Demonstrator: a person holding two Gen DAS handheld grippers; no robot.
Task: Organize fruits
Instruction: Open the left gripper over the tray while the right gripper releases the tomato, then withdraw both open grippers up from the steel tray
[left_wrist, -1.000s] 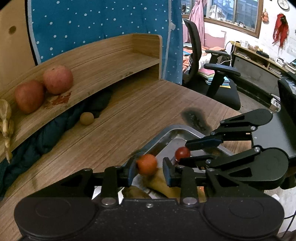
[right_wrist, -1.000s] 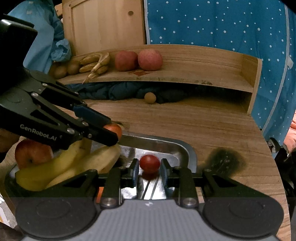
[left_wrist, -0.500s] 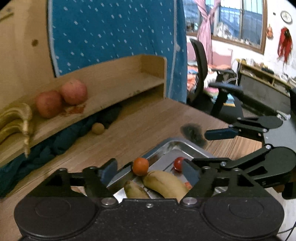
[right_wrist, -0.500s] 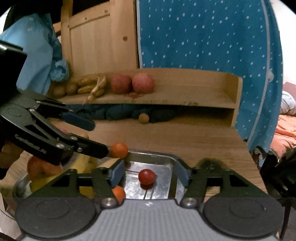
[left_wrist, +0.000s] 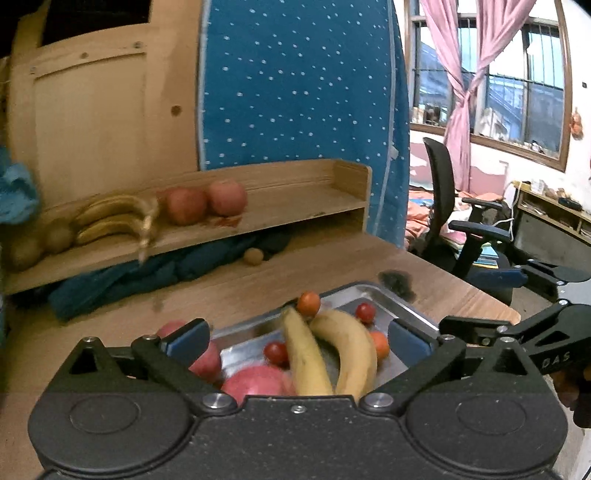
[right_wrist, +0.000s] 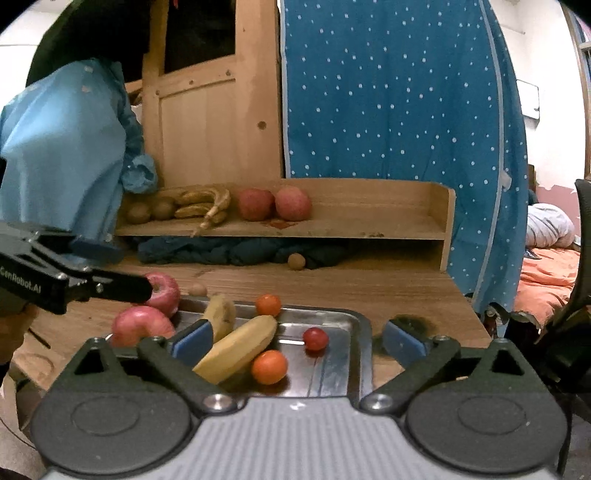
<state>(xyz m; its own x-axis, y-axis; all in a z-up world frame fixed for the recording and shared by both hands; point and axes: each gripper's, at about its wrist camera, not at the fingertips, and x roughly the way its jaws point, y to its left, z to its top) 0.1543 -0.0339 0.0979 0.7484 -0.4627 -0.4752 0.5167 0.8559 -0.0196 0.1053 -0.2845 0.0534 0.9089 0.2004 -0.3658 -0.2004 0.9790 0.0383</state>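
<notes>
Both grippers' fingers are opening wide, holding nothing. The tray (right_wrist: 354, 332) of fruit lies just ahead and below; the right gripper (right_wrist: 295, 341) sits nearer the orange (right_wrist: 269, 366).

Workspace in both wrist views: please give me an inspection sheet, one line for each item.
Surface: wooden table, dark burn-like mark.
Job's things: metal tray with bananas, apples, small red and orange fruits; shelf with two apples, bananas, brown fruits.
Clutter: dark cloth under shelf, small brown ball.
Grippers: left gripper and right gripper opening, nothing between.
Cables: nothing seen.
Surroundings: dotted blue curtain, office chair, window.
</notes>
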